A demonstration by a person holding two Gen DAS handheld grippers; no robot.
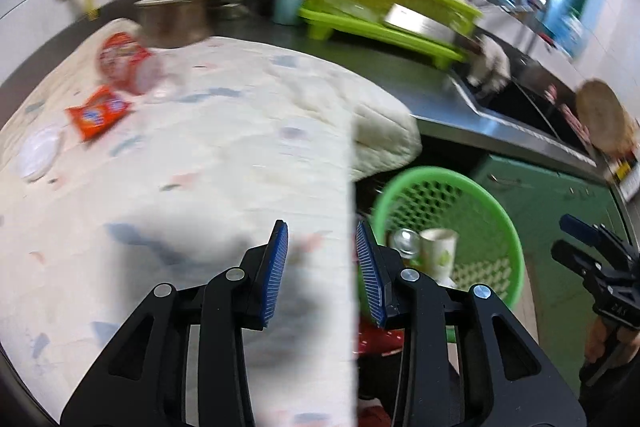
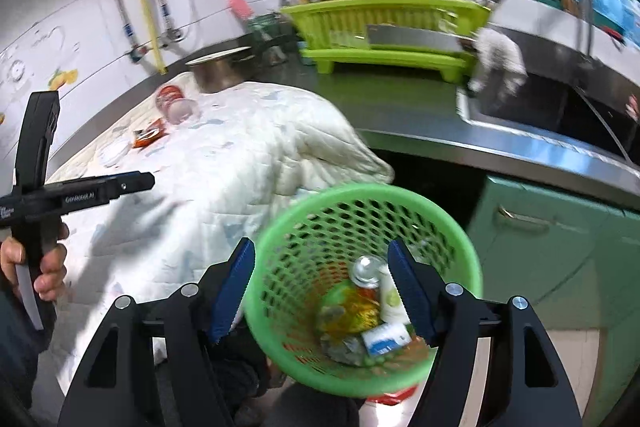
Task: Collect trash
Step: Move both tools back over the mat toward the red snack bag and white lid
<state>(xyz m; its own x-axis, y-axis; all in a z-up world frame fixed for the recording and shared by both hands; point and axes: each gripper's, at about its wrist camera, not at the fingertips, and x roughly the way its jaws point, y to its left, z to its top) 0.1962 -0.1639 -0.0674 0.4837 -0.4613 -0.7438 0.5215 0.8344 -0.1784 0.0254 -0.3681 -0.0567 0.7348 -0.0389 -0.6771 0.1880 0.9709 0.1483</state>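
Nearest us, the left tongs point(image 1: 322, 259) stand partly spread with nothing between the pads, poised over the near edge of the quilted cloth point(image 1: 224, 131) that covers the table. The right tongs point(image 2: 322, 291) are spread wide and empty above the green basket point(image 2: 460, 247), which sits below the table edge at the right. In it we see a paper cup point(image 1: 440, 251), a small bottle point(image 2: 366, 269) and a blue-and-white carton point(image 2: 386, 339).

The trash left to collect lies well apart from us, on the far left of the cloth:
- White plastic lid point(image 1: 38, 153): flat, light, slick. We judge it hard to get under; pinch it at the rim.
- Orange sachet point(image 1: 98, 111): limp, crinkly, very light. Take it at a raised edge or corner.
- Red-labelled cup point(image 1: 124, 61), lying on its side beside the sachet: thin-walled, crushable, may roll. Grip it across the rim, gently.

Farther back stands a steel pot point(image 1: 176, 17), then a lime dish rack point(image 1: 384, 11).
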